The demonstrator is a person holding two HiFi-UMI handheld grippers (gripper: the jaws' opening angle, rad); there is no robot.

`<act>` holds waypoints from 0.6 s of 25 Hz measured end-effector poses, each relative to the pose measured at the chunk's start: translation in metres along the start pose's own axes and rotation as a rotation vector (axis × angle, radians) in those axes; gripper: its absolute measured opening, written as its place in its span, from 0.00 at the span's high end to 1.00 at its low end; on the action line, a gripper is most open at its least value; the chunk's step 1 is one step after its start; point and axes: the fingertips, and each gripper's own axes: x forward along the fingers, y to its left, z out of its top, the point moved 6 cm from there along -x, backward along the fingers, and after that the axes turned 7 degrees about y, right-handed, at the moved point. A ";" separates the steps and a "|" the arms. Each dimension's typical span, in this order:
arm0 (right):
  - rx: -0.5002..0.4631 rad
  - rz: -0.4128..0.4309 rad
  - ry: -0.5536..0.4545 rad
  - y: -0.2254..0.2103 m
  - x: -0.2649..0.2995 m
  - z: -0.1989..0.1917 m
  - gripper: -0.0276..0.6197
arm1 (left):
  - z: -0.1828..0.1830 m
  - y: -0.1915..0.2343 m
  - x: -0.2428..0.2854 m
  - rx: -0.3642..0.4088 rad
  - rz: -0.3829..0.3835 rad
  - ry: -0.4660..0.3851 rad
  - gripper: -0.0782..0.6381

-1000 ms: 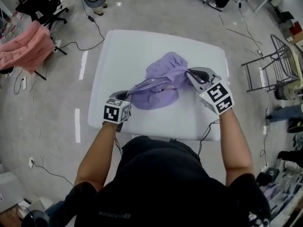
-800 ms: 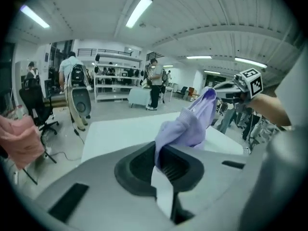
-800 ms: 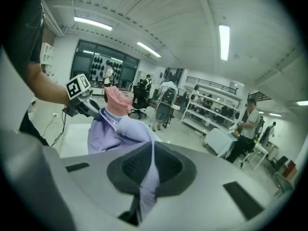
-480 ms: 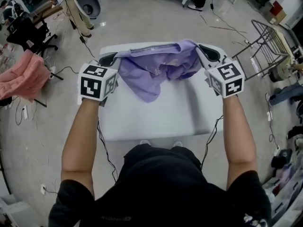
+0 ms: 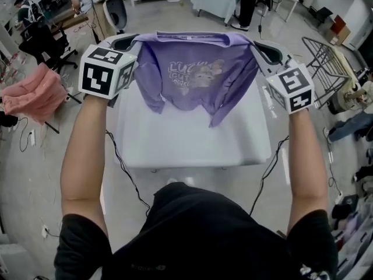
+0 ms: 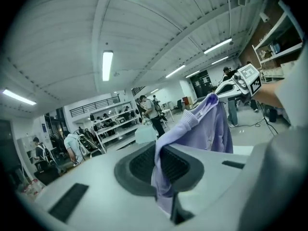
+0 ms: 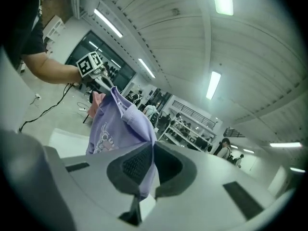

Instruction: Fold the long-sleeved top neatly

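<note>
Both grippers were pinching the purple long-sleeved top (image 5: 192, 74) when this was grabbed, so you had it hanging spread out between your hands above the white table (image 5: 186, 147). Your left gripper (image 5: 125, 39) had its jaws nearly together with a fold of the lilac fabric squeezed between the dark pads, and the left gripper view showed the cloth running from there up and across toward your other hand. Same deal on the right gripper (image 5: 266, 49): narrow jaws, a strip of the top clamped between them, and the rest of the garment draped off to the side. From the head view the neckline edge was stretched roughly straight between the two grippers, with the printed front facing you. One sleeve drooped on the left side and a longer bit hung lower toward the right. I honestly couldn't tell whether the bottom of it was brushing the table or hanging clear. Both your forearms were stretched out in front of you, with the marker cubes facing the camera. Off to the left a pink cloth (image 5: 34, 93) was heaped over something on the floor, and a metal rack (image 5: 329, 57) stood off to the right.
</note>
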 end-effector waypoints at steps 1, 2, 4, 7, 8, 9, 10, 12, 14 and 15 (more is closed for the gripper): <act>-0.024 0.000 -0.011 -0.002 -0.010 0.005 0.93 | 0.008 -0.001 -0.009 -0.004 0.007 -0.010 0.87; -0.041 0.000 -0.023 -0.004 -0.020 0.009 0.93 | 0.015 -0.003 -0.018 -0.006 0.015 -0.018 0.87; -0.052 0.007 -0.046 -0.007 -0.040 0.014 0.93 | 0.029 -0.009 -0.035 -0.003 0.038 -0.031 0.87; -0.039 0.022 -0.080 -0.005 -0.080 0.007 0.93 | 0.038 -0.040 -0.060 0.010 0.064 -0.031 0.87; -0.038 0.023 -0.092 0.000 -0.098 0.001 0.93 | 0.036 -0.057 -0.072 0.016 0.072 -0.030 0.87; -0.036 0.021 -0.105 0.006 -0.117 -0.005 0.93 | 0.033 -0.074 -0.084 0.022 0.079 -0.031 0.87; -0.030 0.018 -0.119 0.014 -0.134 -0.010 0.93 | 0.028 -0.090 -0.098 0.028 0.084 -0.034 0.87; -0.017 0.011 -0.143 0.033 -0.157 -0.020 0.93 | 0.014 -0.114 -0.118 0.030 0.086 -0.038 0.87; -0.024 0.000 -0.149 0.049 -0.166 -0.029 0.93 | -0.001 -0.126 -0.127 0.022 0.081 -0.036 0.87; -0.038 -0.006 -0.145 0.054 -0.169 -0.029 0.93 | -0.004 -0.129 -0.131 0.017 0.078 -0.034 0.87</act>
